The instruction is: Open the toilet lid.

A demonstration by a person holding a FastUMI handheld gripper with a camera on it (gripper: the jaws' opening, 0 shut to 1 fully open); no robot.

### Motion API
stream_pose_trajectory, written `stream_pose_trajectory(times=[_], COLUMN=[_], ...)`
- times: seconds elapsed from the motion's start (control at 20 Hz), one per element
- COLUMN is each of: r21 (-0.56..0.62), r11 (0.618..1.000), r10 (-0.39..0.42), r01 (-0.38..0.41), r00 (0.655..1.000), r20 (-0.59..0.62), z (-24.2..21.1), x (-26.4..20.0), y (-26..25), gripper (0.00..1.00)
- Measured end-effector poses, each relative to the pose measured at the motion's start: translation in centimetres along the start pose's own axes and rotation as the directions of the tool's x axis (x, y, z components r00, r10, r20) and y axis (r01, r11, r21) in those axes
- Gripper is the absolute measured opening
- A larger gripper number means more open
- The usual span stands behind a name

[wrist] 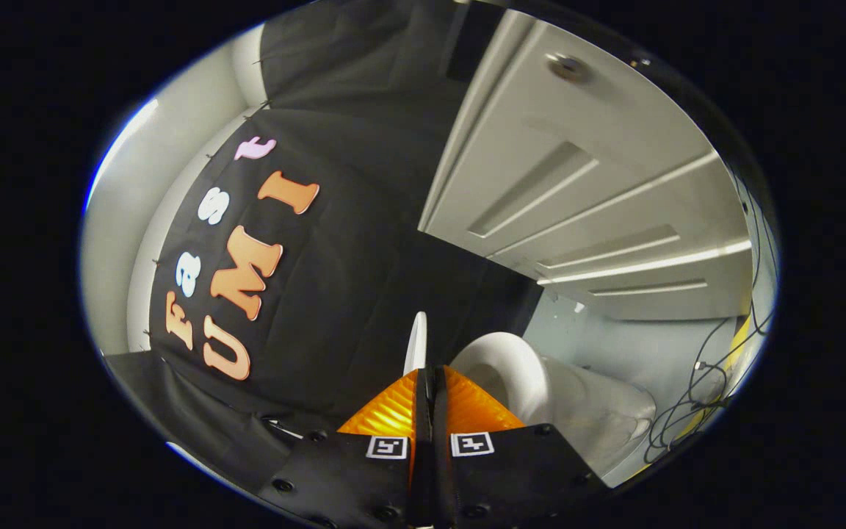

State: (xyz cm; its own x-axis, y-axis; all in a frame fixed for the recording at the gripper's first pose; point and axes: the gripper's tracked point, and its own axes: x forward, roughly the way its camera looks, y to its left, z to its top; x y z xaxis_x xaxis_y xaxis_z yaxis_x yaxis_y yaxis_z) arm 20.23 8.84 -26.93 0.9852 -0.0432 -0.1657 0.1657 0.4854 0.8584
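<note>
The white toilet lid (417, 339) shows edge-on as a thin blade that rises straight out from between my fingertips. My gripper (427, 373) is shut on that edge, the two fingers pressed close with only a narrow slit between them. The lid stands lifted away from the white toilet seat ring (510, 367), which lies just beside the fingers with the bowl's body (599, 419) beyond it. The part of the lid inside the grip is hidden by the fingers.
A white panelled door (577, 191) with a round knob (568, 67) stands beyond the toilet. Dark cables (695, 397) hang beside the bowl over a pale floor (636, 345). Black cloth wall (364, 279) hangs close behind the lid.
</note>
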Motion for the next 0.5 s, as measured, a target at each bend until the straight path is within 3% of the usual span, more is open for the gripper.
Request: stream_pose_trajectory(times=[0.5], r21=[-0.244], r11=[0.966], r10=[0.087], r01=[-0.080], r00=[0.996], r20=[0.016], z=[0.4], x=[-0.1], y=[12.1], gripper=[0.08])
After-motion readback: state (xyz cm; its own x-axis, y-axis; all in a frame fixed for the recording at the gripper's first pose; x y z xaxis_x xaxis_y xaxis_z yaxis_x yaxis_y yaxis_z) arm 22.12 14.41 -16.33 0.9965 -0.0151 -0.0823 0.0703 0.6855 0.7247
